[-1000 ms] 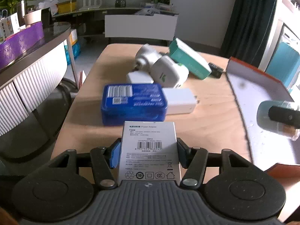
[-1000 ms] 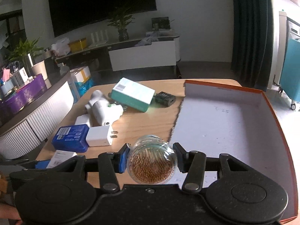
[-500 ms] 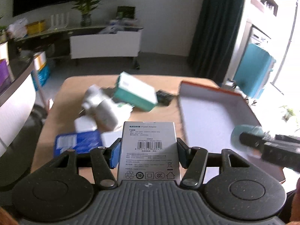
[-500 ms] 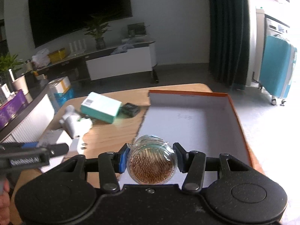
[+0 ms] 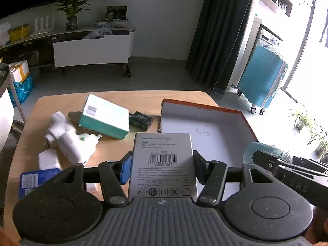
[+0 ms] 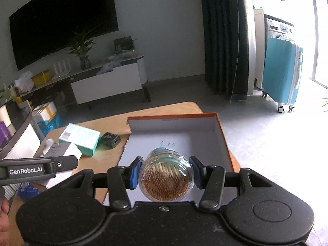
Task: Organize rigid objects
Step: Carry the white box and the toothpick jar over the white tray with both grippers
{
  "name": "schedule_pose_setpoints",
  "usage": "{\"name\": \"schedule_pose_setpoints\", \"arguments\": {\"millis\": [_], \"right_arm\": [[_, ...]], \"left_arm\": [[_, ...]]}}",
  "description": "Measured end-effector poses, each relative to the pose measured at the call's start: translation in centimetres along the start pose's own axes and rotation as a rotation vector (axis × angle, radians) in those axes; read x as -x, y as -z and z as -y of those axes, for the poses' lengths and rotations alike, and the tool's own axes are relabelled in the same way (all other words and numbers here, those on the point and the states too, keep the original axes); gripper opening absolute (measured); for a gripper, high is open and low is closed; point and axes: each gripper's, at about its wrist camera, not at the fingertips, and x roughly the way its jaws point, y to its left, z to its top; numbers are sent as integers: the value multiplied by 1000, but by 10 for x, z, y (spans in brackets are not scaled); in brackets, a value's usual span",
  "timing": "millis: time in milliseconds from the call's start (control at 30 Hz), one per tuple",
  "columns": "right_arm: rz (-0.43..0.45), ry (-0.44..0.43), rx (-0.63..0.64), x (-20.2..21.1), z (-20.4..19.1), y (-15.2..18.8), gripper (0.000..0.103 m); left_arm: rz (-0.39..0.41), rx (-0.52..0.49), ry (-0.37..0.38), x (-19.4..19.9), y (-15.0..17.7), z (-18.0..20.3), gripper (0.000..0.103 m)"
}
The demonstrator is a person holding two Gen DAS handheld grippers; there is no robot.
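Now carrying, both sides loaded; left gripper (image 5: 163,169) clamped on the grey power-adapter box (image 5: 163,160) at lower centre of the left wrist view, blue pads pressed to its flanks, label side up; right gripper (image 6: 165,173) clamped likewise on the clear toothpick jar (image 6: 165,176) at lower centre of the right wrist view, jar lying with its round end toward the camera. Compared with a second ago, swung from the clutter toward the orange-rimmed tray (image 5: 225,110); then filling only the right edge of the left view, now spread across centre right just beyond the box; in the right view now directly behind the jar, white floor with handwritten figures bare. Judged as the transport leg nearly done for both items; next, lowering and letting go inside the tray, spaced so box and jar do not collide. Further out, left on the wooden table (image 5: 61,100) at middle left: blue case (image 5: 34,177), white chargers (image 5: 71,143), teal-and-white box (image 5: 104,116), small black block (image 5: 141,120); none yet in the tray, so most of the sorting remaining. Farthest, teal suitcase (image 5: 262,78) at upper right, dark curtain, low media shelf along the back wall.
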Motion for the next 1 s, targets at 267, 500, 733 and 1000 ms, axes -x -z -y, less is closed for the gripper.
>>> {"name": "schedule_pose_setpoints", "arguments": {"millis": [267,500,733,1000], "right_arm": [[17,6,-17,-4,10,-10,60],[24,17,-19,-9,16,-17,60],[27,28,-20,-14,18,-21,60],[22,37,-17,-20,15,-21,60]], "left_arm": [[-11,-15,8,-11,-11,18,59],[-13,-20,20,-18,-17,30,59],[-21,-28,32,-26,-19,38,59],[-32,-31,37,-35,-23,41,59]]}}
